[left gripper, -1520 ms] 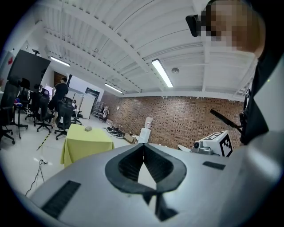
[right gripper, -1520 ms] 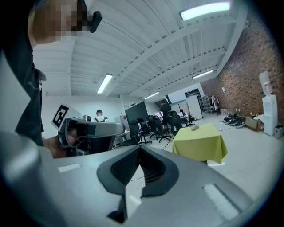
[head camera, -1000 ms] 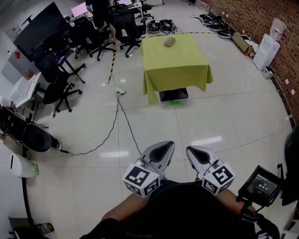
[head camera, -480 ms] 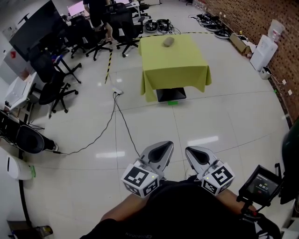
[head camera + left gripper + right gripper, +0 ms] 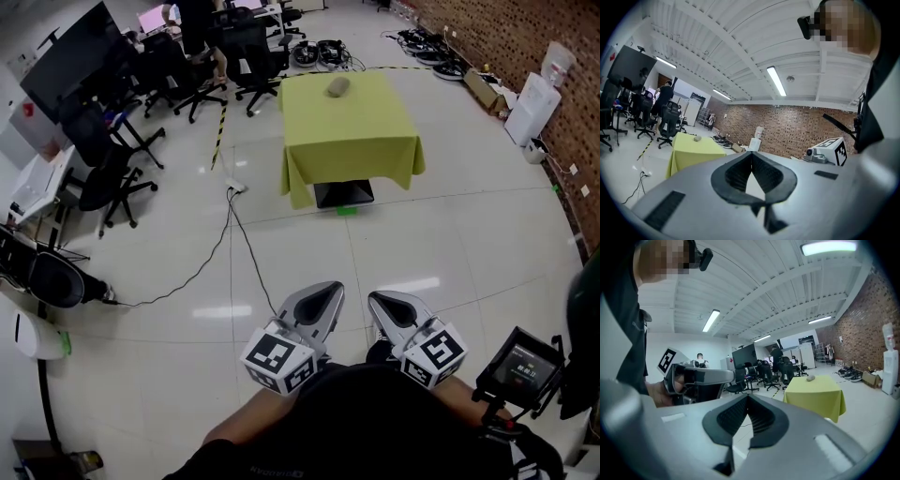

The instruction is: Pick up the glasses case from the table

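**Pick-up not begun; item undisturbed**

Hardly anything has moved since the earlier frames: both tools sit in the same spot low in the head view, and the scene beyond them has drifted only slightly in the frame.

Left gripper [image 5: 328,287]: jaws pressed together with nothing between them, as its own view confirms [image 5: 751,153]. It is held level, close in front of the person's body.

Right gripper [image 5: 377,299]: jaws likewise pressed together and empty [image 5: 747,396]. It sits just beside the left one, apart from it, and is tipped slightly downward.

Glasses case [image 5: 338,86]: lies flat on the tabletop [image 5: 361,136], near the middle of its far edge. It is well apart from both grippers and nothing touches it. A yellow-green cloth covers the tabletop and hangs down its sides.

Surroundings: white tiled floor [image 5: 450,244] between the person and the table. A black cable [image 5: 246,248] runs across the floor left of the table. Office chairs [image 5: 112,164] stand at the left and a brick wall [image 5: 525,42] at the right
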Tool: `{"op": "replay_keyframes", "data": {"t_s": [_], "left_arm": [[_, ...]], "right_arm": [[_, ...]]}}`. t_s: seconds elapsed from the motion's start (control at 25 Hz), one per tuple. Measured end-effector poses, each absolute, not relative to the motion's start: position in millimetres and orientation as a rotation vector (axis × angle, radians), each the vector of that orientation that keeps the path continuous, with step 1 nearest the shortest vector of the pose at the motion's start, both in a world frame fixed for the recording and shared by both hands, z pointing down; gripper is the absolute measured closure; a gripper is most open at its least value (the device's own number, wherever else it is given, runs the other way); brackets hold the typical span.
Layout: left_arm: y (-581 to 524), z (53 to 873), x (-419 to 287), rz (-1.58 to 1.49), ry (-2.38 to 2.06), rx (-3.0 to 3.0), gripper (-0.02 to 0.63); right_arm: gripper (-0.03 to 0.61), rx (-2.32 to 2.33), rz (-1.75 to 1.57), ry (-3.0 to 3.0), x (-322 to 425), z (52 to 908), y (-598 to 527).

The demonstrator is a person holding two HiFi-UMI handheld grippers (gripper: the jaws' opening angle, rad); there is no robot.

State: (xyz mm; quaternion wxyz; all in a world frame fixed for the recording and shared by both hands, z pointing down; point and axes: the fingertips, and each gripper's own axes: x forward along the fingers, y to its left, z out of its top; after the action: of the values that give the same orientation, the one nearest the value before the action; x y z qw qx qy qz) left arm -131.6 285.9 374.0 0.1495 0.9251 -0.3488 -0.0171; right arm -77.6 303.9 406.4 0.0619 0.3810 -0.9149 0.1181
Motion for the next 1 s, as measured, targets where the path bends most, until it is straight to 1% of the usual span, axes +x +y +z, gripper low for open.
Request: {"op": "replay_keyframes", "data": {"t_s": [0.24, 0.48, 0.72, 1.0], "left_arm": [[233, 383, -97, -0.026, -1.024, 2.656, 0.607], [210, 383, -79, -0.006, -1.015, 2.660, 0.607], [144, 395, -27, 0.022, -1.060, 2.646, 0.607], [145, 389, -33, 0.044, -1.069, 2.644, 0.607]], "right_arm": [[0.577, 1.103, 0.358, -2.799, -51, 417, 250], [0.577, 1.134, 0.382, -2.807, -32, 417, 223], [0.577, 1.077, 0.407, -2.843, 16, 429, 157], [0.577, 1.070, 0.420, -2.858, 11, 423, 154]]}}
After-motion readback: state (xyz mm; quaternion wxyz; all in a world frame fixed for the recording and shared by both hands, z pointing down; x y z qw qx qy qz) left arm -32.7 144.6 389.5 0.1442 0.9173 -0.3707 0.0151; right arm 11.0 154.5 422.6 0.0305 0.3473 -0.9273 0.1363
